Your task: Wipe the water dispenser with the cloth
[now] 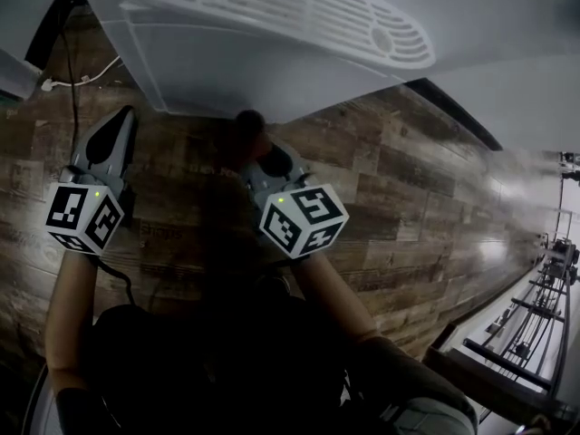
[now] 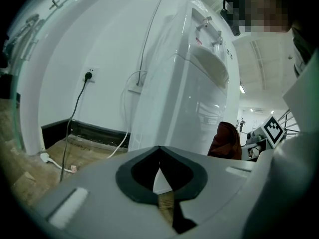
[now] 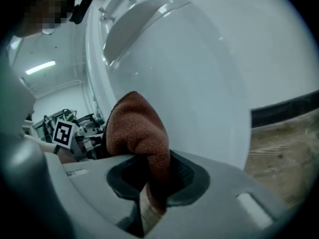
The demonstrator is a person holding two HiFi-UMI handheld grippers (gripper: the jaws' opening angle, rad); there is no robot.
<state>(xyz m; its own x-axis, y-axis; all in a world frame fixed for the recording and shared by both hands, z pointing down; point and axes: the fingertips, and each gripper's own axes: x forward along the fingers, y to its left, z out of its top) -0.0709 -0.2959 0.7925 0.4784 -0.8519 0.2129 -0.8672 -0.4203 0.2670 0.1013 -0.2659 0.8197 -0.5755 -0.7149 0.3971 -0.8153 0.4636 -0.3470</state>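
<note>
The white water dispenser (image 1: 272, 25) stands right in front of me, its vented top seen from above. My right gripper (image 1: 258, 143) is shut on a rust-brown cloth (image 1: 249, 123), held close to the dispenser's lower front. In the right gripper view the cloth (image 3: 137, 128) bulges up out of the gripper (image 3: 154, 168) next to the dispenser's white side (image 3: 189, 73). My left gripper (image 1: 113, 139) hangs to the left, a little away from the dispenser. It is shut (image 2: 159, 153) with nothing in it. From it I see the dispenser (image 2: 194, 98) and the cloth (image 2: 227, 141).
Dark wood-pattern floor (image 1: 408, 198) lies around the dispenser. A black cable runs from a wall socket (image 2: 88, 75) down to the floor, and a white plug (image 2: 46, 158) lies by the black skirting (image 2: 84, 131). Metal racks (image 1: 544, 315) stand at the far right.
</note>
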